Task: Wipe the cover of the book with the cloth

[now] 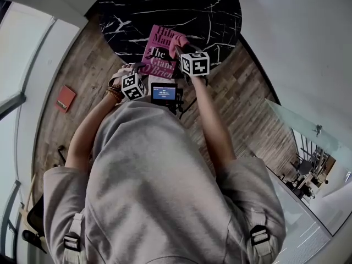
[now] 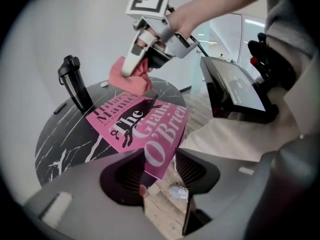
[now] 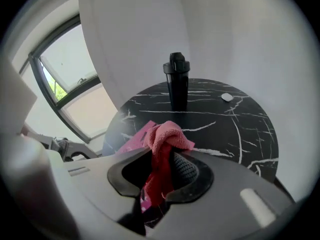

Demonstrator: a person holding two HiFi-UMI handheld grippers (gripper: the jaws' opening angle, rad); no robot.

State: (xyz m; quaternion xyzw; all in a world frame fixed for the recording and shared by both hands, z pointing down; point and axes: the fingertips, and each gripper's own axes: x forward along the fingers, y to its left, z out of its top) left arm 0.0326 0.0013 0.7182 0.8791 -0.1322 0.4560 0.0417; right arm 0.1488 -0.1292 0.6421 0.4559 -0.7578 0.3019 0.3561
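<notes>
A pink book [image 1: 159, 53] lies on the round black marble table [image 1: 132, 10], its near corner jutting over the edge. That corner [image 2: 159, 159] sits between the pads of my left gripper [image 2: 155, 169], which are shut on its two edges. My right gripper [image 3: 160, 176] is shut on a bunched pink cloth [image 3: 167, 139]. In the left gripper view the cloth [image 2: 131, 79] hangs from the right gripper [image 2: 134, 70] at the book's [image 2: 135, 126] far end, just above the cover. The head view shows the cloth [image 1: 179, 42] over the book's right side.
A black bottle [image 3: 177, 84] stands upright further back on the table, and a small white object [image 3: 227, 97] lies near the far rim. A device with a screen [image 1: 164, 93] hangs at the person's chest. A red item [image 1: 65, 98] lies on the wooden floor at the left.
</notes>
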